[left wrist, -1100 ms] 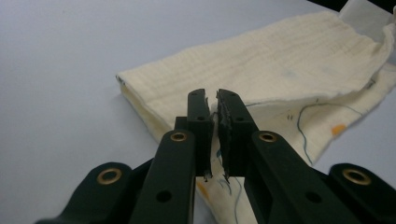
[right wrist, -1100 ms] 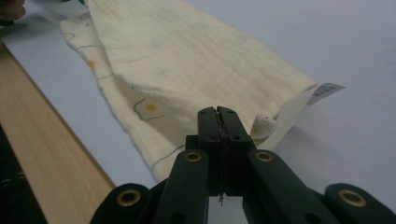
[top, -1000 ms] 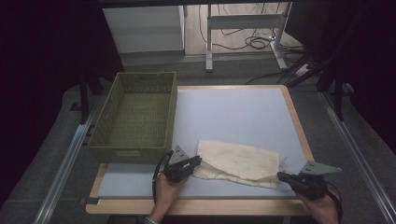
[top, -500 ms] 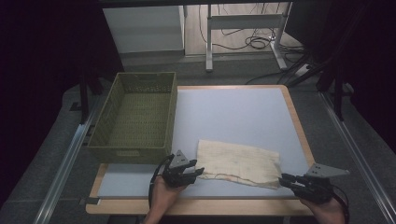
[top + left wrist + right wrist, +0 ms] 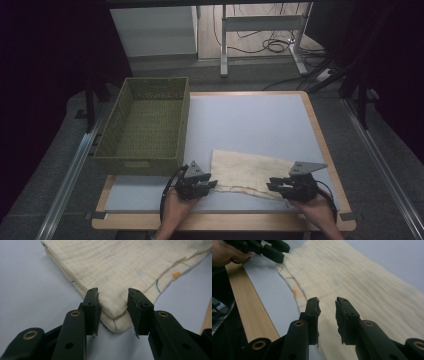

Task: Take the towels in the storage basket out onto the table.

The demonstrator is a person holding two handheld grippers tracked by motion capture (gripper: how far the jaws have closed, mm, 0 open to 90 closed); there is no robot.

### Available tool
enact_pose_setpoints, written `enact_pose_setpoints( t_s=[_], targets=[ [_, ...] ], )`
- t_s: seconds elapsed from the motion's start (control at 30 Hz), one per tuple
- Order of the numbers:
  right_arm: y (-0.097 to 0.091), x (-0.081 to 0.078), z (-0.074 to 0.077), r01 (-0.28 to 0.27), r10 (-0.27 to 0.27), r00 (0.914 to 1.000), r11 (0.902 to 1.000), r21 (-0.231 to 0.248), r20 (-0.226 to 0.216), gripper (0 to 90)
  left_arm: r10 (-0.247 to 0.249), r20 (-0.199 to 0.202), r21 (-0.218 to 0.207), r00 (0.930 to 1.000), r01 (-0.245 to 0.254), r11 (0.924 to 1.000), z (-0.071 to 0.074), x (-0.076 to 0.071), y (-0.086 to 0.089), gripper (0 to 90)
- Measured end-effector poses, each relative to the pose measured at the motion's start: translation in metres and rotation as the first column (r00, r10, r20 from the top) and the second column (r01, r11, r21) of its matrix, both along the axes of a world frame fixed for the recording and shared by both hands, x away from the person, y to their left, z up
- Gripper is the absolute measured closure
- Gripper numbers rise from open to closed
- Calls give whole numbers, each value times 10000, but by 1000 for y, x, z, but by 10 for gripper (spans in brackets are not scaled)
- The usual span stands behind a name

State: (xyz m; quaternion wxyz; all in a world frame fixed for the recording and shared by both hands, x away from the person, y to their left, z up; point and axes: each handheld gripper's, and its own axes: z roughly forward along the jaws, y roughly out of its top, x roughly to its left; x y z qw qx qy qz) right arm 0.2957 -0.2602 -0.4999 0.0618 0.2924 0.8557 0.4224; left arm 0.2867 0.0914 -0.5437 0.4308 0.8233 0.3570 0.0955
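A folded cream cloth (image 5: 250, 170) lies flat on the pale mat near the table's front edge. My left gripper (image 5: 213, 185) sits at its near left corner. In the left gripper view the jaws (image 5: 113, 293) have opened and just been closing slightly; the cloth (image 5: 120, 265) corner lies between them, unpinched. My right gripper (image 5: 270, 186) reaches over the cloth's near right corner. Its jaws (image 5: 327, 302) have just been opening and stand apart above the cloth (image 5: 362, 277), with nothing clamped. The left gripper (image 5: 282, 251) and its hand also show far off in the right gripper view.
A green woven basket (image 5: 142, 161) stands at the table's left, close behind the left gripper. The pale mat (image 5: 250, 115) stretches beyond the cloth. A wooden table border (image 5: 225, 220) runs along the front, and desk legs and cables lie on the floor behind.
My right gripper has moved left, from beside the cloth's right end to over its near right corner. The cloth has settled flatter. My left hand has hardly moved.
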Motion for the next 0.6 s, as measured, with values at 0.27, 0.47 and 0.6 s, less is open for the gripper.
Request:
enact_pose_setpoints(
  t_s=[0.27, 0.47, 0.6],
  targets=[
    [46, 9, -21, -731, 734, 9973, 9936, -860, -5, 745, -62, -107, 227, 9999, 65, 9997, -1, 1, -2, 757],
    [49, 7, -20, -646, 688, 9971, 9913, -1144, 331, 886, -3, 52, -24, 10000, 3, 10000, 2, 0, 0, 834],
    [47, 0, -8, -749, 811, 9946, 9930, -912, 654, 886, -11, 194, -151, 9998, 14, 9999, 12, -5, 3, 824]
  ],
)
